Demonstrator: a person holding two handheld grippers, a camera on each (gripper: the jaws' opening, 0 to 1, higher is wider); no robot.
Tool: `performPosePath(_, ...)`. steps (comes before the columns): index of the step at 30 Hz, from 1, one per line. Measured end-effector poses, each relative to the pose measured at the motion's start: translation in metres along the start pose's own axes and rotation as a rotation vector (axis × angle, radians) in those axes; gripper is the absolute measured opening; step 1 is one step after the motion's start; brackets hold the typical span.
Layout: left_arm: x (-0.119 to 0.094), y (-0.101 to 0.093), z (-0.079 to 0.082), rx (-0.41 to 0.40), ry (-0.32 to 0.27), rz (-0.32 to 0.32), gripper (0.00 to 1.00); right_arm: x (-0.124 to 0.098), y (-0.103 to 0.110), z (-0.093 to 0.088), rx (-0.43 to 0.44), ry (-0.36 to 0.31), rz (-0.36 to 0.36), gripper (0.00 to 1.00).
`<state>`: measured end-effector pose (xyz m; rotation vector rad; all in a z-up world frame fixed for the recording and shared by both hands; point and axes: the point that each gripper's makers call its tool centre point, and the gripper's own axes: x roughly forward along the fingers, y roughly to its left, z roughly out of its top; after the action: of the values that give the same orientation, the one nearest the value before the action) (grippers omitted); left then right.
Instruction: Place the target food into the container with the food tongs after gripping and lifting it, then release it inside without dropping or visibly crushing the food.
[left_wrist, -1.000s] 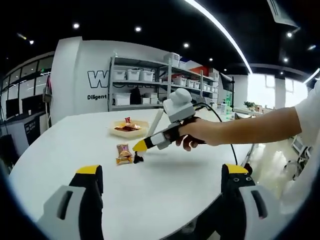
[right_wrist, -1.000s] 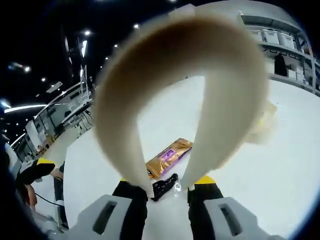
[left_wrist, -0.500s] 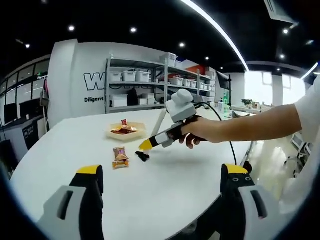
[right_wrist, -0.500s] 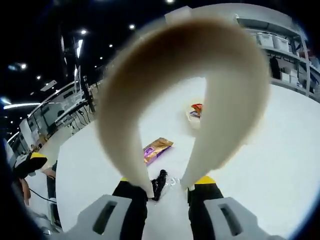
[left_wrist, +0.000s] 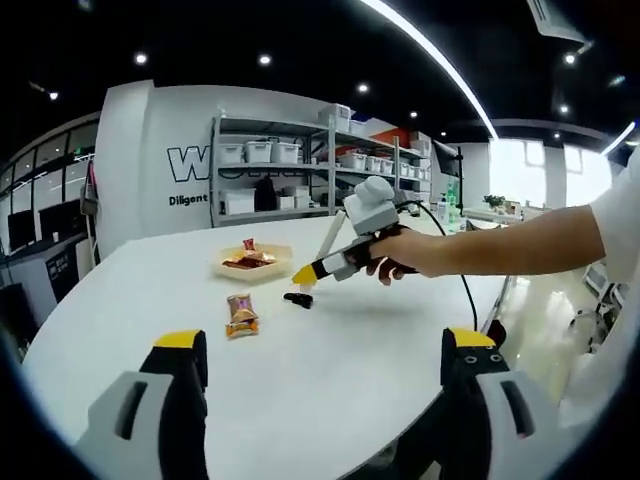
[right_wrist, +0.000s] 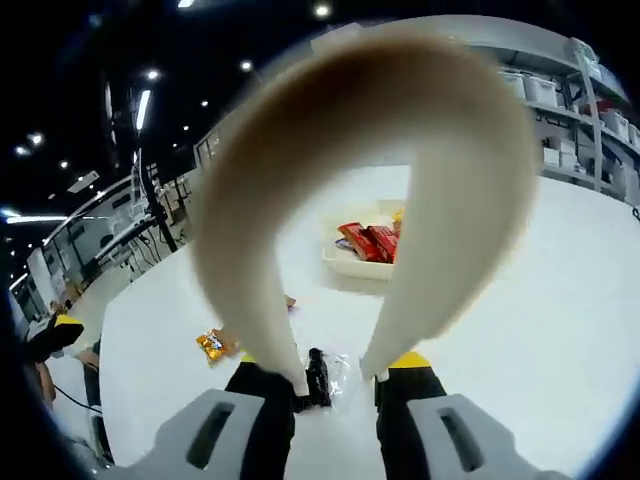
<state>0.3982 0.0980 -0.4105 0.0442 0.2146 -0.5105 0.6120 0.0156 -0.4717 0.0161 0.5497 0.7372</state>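
My left gripper (left_wrist: 320, 375) sat at the bottom of the left gripper view with its jaws spread wide and nothing between them, above the near part of the white worktop (left_wrist: 330, 360). Toward the middle of that view my right hand (left_wrist: 405, 253) reached in from the right edge, carrying the right gripper (left_wrist: 306, 272), whose yellow-tipped jaws pointed down to the left. Just below those tips hung a small dark snack in clear wrap (left_wrist: 298, 298), raised a little above the worktop with its shadow under it. To its left, on the worktop, lay a small orange packet (left_wrist: 239, 313), and farther back, left of centre, stood the shallow pale container (left_wrist: 250, 262) with red packets inside. Metal shelves (left_wrist: 300, 170) with white bins lined the wall behind. In the right gripper view, my right gripper (right_wrist: 335, 375) was clenched on the cream food tongs (right_wrist: 380, 170), whose broad loop arched across the upper half of the frame and whose two ends came down between my jaws. Between those ends, low in the centre, the dark snack (right_wrist: 318, 376) was pinched. Through the loop I saw the container (right_wrist: 365, 255) holding red packets (right_wrist: 368, 241), right of centre, and the orange packet (right_wrist: 213, 345) lay at lower left on the worktop (right_wrist: 540, 330).
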Motion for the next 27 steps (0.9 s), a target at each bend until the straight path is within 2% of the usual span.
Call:
performPosePath(5, 0.000, -0.001, -0.001, -0.001, 0.002, -0.001, 0.95, 0.007, 0.012, -0.004, -0.014, 0.018, 0.031, 0.25)
performPosePath(12, -0.006, 0.005, 0.000, -0.002, 0.005, 0.015, 0.94, 0.014, 0.013, -0.016, -0.014, 0.040, 0.034, 0.24)
performPosePath(14, -0.007, 0.007, 0.000, -0.002, 0.005, 0.022, 0.94, 0.015, 0.012, -0.013, -0.023, 0.023, 0.032, 0.24)
performPosePath(17, -0.007, 0.009, 0.000, -0.007, 0.004, 0.027, 0.95, 0.017, 0.017, -0.014, -0.079, 0.016, 0.045, 0.22)
performPosePath(19, -0.007, 0.010, 0.000, -0.004, 0.003, 0.028, 0.94, 0.015, 0.023, -0.021, -0.126, 0.063, 0.066, 0.15)
performPosePath(21, -0.006, 0.009, -0.001, -0.012, 0.006, 0.025, 0.94, 0.017, 0.023, -0.019, -0.103, 0.103, 0.045, 0.13)
performPosePath(23, -0.005, 0.009, -0.001, -0.012, 0.008, 0.026, 0.95, 0.018, 0.023, -0.018, -0.104, 0.099, 0.043, 0.13)
performPosePath(25, -0.005, 0.006, 0.002, -0.003, 0.001, 0.025, 0.95, 0.018, 0.020, -0.017, -0.069, 0.105, 0.043, 0.13)
performPosePath(27, -0.005, 0.004, 0.004, 0.001, 0.006, 0.016, 0.95, 0.017, 0.015, -0.016, -0.079, 0.119, 0.024, 0.14)
